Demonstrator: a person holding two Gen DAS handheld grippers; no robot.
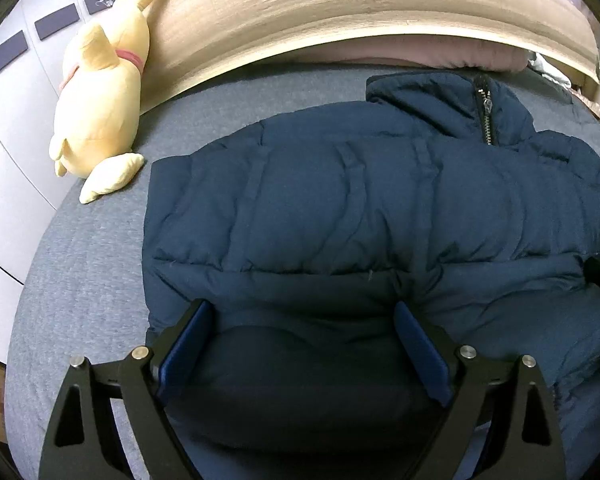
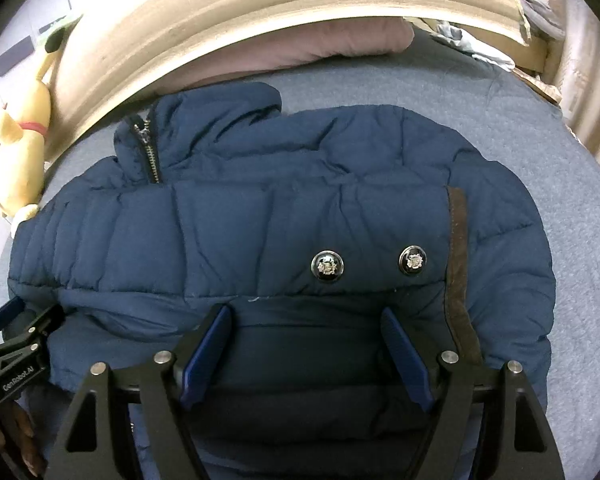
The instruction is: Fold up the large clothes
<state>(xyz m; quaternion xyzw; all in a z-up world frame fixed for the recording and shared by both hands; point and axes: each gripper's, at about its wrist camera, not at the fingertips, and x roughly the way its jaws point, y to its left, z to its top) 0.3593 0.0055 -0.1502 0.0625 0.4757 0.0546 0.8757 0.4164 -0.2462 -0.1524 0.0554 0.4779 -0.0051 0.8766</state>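
Showing on the left gripper (image 1: 302, 344): black angular linkage arms with triangular cut-outs, round silver pivot pins, flat blue pads (image 1: 422, 354). Repeating the same build on the right gripper (image 2: 306, 350), blue pads (image 2: 406, 356) included. Reading "CenRobot.AI" in white along a black side plate.

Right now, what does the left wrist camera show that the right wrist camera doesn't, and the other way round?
Only the left wrist view shows the yellow plush toy nearly whole, lying against the white wardrobe with dark panels. Only the right wrist view shows two round metal snap buttons, the brown suede cuff trim and crumpled pale blue bedding in the far corner. Both show the navy puffer jacket, its collar zipper, the pink pillow, the wooden headboard, the grey bedsheet, and an open gripper over the jacket: left, right.
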